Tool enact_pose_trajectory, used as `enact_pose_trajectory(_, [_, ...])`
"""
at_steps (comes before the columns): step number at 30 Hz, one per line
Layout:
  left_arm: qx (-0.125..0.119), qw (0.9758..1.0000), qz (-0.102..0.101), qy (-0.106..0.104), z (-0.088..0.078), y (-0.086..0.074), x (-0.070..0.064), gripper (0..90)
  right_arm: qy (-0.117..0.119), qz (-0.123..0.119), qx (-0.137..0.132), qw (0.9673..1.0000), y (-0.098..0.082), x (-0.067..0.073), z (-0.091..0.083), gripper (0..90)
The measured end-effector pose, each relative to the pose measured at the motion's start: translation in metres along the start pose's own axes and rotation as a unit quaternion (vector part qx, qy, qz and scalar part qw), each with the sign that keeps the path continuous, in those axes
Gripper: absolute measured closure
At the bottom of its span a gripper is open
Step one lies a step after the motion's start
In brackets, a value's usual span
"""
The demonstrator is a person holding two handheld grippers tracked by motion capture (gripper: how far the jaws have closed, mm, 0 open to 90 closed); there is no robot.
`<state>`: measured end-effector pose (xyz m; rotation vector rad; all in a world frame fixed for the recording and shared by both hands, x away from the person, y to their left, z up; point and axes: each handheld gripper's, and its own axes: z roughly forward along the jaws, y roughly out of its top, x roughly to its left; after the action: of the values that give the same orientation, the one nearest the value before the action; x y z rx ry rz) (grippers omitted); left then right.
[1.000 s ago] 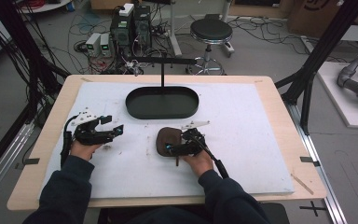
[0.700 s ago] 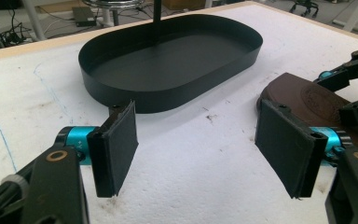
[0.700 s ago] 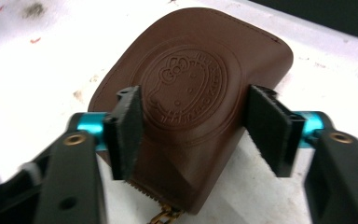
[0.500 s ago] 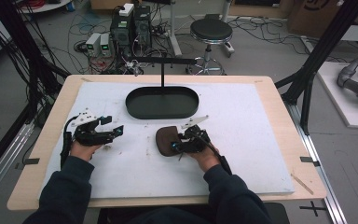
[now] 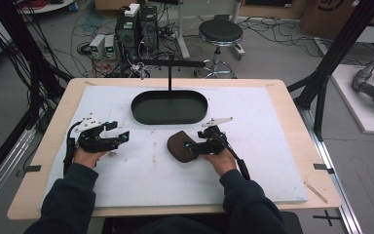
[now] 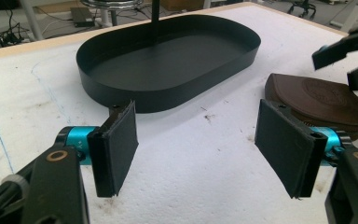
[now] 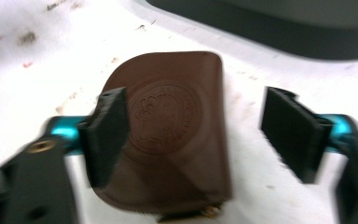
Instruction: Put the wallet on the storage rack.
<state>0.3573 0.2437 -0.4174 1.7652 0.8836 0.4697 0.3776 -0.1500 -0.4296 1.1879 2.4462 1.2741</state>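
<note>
Since a second ago the right gripper (image 5: 193, 147) has been shifting a little over the pouch (image 5: 180, 146), and its fingers have just been snapping in and spreading wide again, with nothing pinched between them. In the right gripper view the brown leather pouch (image 7: 172, 135) is lying flat on the surface (image 5: 272, 146) directly under and ahead of those fingers. Its stamped seal is facing up, and its long axis is running roughly along the reach of the fingers, so its narrower width is sitting across the gap. One finger (image 7: 107, 135) is hovering over the pouch's edge; the other (image 7: 296, 133) is standing off to the far side, clear of it. The picture is too blurred to tell whether any finger is touching the leather.

The right hand is plainly the nearer one. The left gripper (image 5: 119, 139) is resting well apart on the pouch's other side, fingers spread wide and empty, with the pouch (image 6: 321, 102) showing beyond its one finger. The black tray (image 5: 169, 107) is lying just past the pouch, beyond the fingertips of both.

A grasp would likely call for lowering the right fingers astride the pouch's width.
</note>
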Motion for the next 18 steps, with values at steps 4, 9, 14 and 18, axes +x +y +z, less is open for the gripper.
enact_pose_trajectory(4, [0.000, 1.0000, 0.002, 0.002, -0.001, 0.000, 0.000, 29.7, 0.012, -0.004, 0.025, 0.9996, -0.007, 0.006, 0.019, 15.9])
enact_pose_trajectory(9, [0.001, 1.0000, 0.003, 0.000, 0.000, 0.000, 0.000, 29.6, 0.041, -0.001, 0.033, 0.9986, -0.008, -0.003, 0.022, 25.9])
enact_pose_trajectory(14, [0.001, 1.0000, 0.003, 0.000, 0.000, 0.000, 0.000, 29.7, 0.023, -0.043, 0.035, 0.9982, -0.004, 0.006, 0.016, 33.3])
enact_pose_trajectory(18, [0.000, 1.0000, -0.002, 0.001, -0.001, 0.000, 0.001, 29.7, -0.007, -0.089, 0.028, 0.9956, 0.002, 0.013, 0.006, 42.5])
